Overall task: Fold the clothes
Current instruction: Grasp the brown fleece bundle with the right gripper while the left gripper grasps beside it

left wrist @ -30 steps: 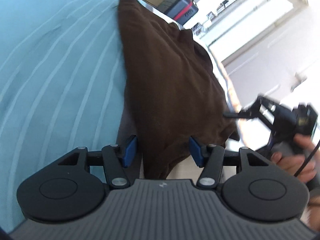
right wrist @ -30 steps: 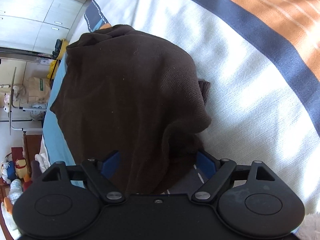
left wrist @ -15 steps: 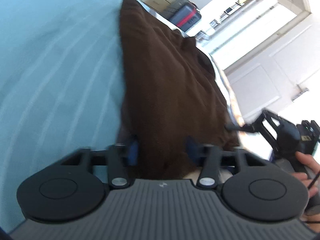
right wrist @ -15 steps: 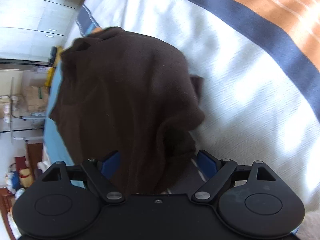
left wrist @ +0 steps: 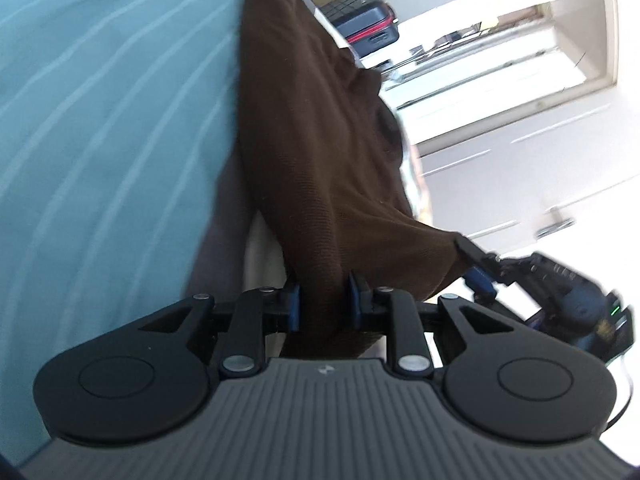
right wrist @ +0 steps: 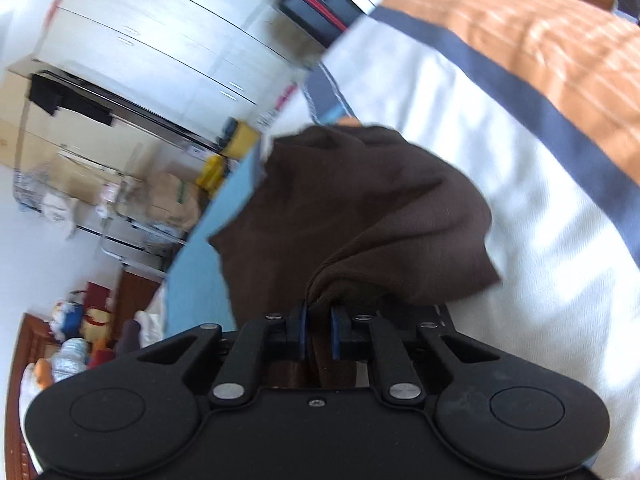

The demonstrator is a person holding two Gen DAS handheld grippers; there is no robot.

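Observation:
A dark brown knit garment (left wrist: pixel 320 152) lies on a bed and its near edge is lifted. My left gripper (left wrist: pixel 323 304) is shut on the garment's near hem, with cloth bunched between the blue pads. My right gripper (right wrist: pixel 319 334) is shut on another part of the same garment (right wrist: pixel 352 208), pinching a fold that rises from the bed. The right gripper also shows in the left wrist view (left wrist: pixel 480 272), at the garment's right corner. The rest of the garment drapes away from both grippers.
The bedspread is teal with pale stripes (left wrist: pixel 100 120) on one side and white with navy and orange bands (right wrist: pixel 520 128) on the other. A black suitcase (left wrist: pixel 364 28) stands past the bed. White drawers (right wrist: pixel 160 48) and floor clutter (right wrist: pixel 80 340) are at the left.
Both grippers have closed on the garment's near edge and lifted it. The cloth now hangs pulled up between them, and both cameras have tilted up toward the room.

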